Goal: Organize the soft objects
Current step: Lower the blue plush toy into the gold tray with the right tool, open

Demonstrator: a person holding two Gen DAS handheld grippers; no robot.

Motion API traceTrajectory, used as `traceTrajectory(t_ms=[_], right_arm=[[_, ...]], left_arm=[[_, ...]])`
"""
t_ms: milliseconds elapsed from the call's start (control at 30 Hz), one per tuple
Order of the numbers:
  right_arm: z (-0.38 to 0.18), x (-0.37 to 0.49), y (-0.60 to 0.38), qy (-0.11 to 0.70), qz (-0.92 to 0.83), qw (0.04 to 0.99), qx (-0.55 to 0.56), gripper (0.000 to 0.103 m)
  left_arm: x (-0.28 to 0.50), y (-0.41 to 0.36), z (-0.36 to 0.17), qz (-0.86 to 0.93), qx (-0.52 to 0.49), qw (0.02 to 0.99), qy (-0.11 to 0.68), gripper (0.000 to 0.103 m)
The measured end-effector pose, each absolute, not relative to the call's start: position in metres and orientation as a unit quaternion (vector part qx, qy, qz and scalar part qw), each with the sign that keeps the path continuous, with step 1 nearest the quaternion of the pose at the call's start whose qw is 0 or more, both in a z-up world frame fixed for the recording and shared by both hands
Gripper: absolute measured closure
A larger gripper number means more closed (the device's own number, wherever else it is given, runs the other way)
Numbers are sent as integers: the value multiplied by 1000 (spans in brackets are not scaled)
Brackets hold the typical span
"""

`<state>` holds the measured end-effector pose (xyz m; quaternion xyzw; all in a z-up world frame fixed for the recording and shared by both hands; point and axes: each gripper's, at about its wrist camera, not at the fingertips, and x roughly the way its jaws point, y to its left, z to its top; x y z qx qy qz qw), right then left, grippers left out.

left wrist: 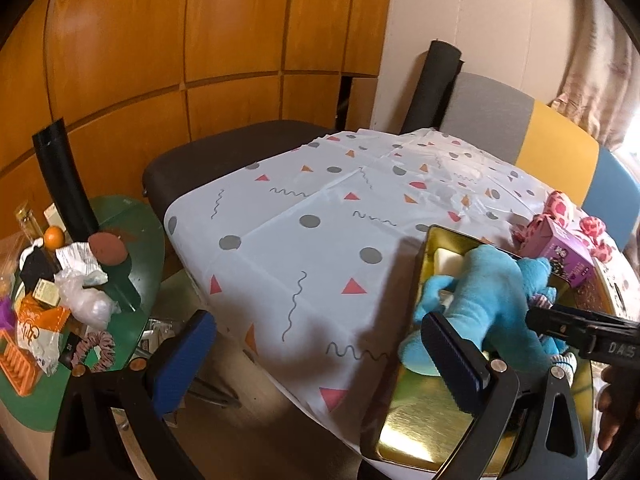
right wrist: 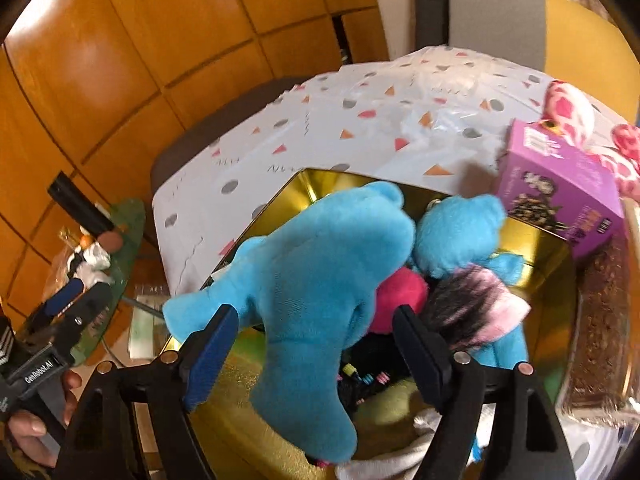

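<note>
My right tongs [right wrist: 312,356] stood wide open over the gold tin [right wrist: 532,240], and the blue plush toy [right wrist: 312,276] lay between the blades without either pad pressing on it. The toy rested in the tin, one limb hanging over the near rim. Beside it in the tin I could make out a second blue plush [right wrist: 456,236], a pink soft piece [right wrist: 400,296] and a black-and-pink furry item [right wrist: 476,304]. A purple box [right wrist: 560,196] sat at the tin's far right corner, with a pink-and-white spotted plush [right wrist: 572,112] just behind it on the worktop [right wrist: 360,128]. My left tongs [left wrist: 320,356] were open too, empty, held above the worktop's near edge, one blade overlapping the tin. A cluttered green side table [left wrist: 132,220] stood off to the left.
</note>
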<state>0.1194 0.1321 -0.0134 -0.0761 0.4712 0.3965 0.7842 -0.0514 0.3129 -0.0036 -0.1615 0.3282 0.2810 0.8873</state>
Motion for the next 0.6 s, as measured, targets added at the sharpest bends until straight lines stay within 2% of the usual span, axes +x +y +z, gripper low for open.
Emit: traceTrajectory(t_ms=[600], right_arm=[[6, 86, 71, 437, 347, 829, -49, 22]], left_arm=[[-34, 245, 2, 196, -111, 909, 349, 0]])
